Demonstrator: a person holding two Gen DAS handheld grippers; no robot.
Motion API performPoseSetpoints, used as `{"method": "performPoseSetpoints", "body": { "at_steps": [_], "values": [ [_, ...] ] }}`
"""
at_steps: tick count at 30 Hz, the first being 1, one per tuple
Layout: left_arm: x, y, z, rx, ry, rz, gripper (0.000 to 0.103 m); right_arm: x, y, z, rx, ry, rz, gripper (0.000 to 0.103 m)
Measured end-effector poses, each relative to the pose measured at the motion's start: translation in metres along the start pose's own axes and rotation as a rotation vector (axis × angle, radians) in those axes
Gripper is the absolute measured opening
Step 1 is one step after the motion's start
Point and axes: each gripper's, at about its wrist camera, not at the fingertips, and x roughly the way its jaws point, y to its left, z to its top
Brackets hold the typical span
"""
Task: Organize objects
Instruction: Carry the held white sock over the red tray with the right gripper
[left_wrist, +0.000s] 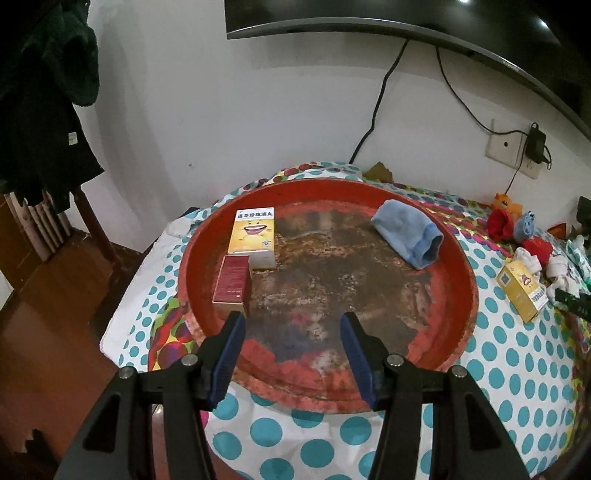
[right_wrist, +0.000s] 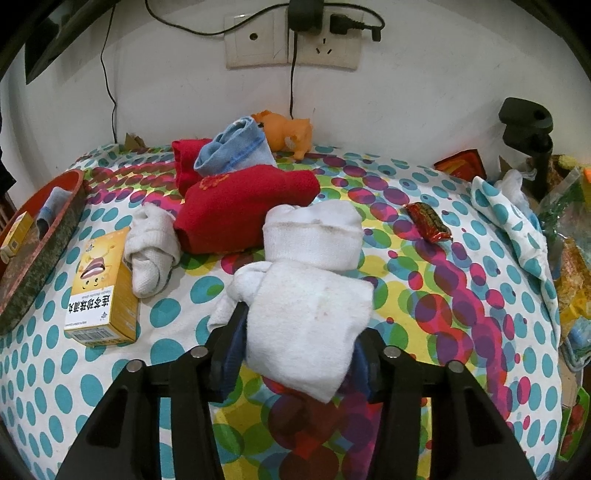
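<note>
Nearest to the right wrist camera, a rolled white sock (right_wrist: 310, 317) is seen between the blue pads of the right gripper (right_wrist: 295, 354), low in the centre of the frame; the jaws are closed on it, but only its lower end is pinched, so it is judged that the bundle could slip out or unroll when it is lifted. A second white sock roll (right_wrist: 314, 236) touches its top and could be dragged along. Just to the left, a yellow medicine box (right_wrist: 103, 291) lies near the edge of the polka-dot cloth (right_wrist: 406, 332) and could be pushed off by a wide sweep. Behind, a red sock (right_wrist: 243, 210), a blue sock (right_wrist: 232, 151) and an orange toy (right_wrist: 288, 133) are crowded against the wall, so little room is left there. In the left wrist view, the left gripper (left_wrist: 293, 343) is held open and empty over the near rim of the round red tray (left_wrist: 461, 295), low in the frame. On the tray, two boxes (left_wrist: 240, 269) stand at the left and a blue sock roll (left_wrist: 410, 236) at the upper right; the middle is free, which is judged the safest place to put things down.
</note>
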Motion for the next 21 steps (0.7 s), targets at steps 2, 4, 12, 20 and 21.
{"method": "performPoseSetpoints", "body": {
  "at_steps": [2,4,12,20,21],
  "values": [
    [0.000,0.003,-0.003,-0.002,-0.012,-0.014,0.055,-0.004,0.000,-0.002,-0.003,-0.009,-0.015,0.041],
    [0.002,0.006,-0.004,-0.005,-0.005,-0.016,0.055,-0.006,0.002,-0.004,0.002,-0.008,-0.023,0.039],
    [0.008,0.016,-0.006,-0.033,0.004,-0.026,0.055,-0.024,0.004,-0.019,0.057,-0.018,-0.019,0.038],
    [0.007,0.014,-0.006,-0.026,0.001,-0.039,0.055,-0.049,0.027,-0.022,0.039,-0.027,0.048,0.038],
    [0.007,0.014,-0.006,-0.024,0.003,-0.039,0.055,-0.052,0.032,-0.020,0.035,-0.032,0.058,0.038]
  ]
}}
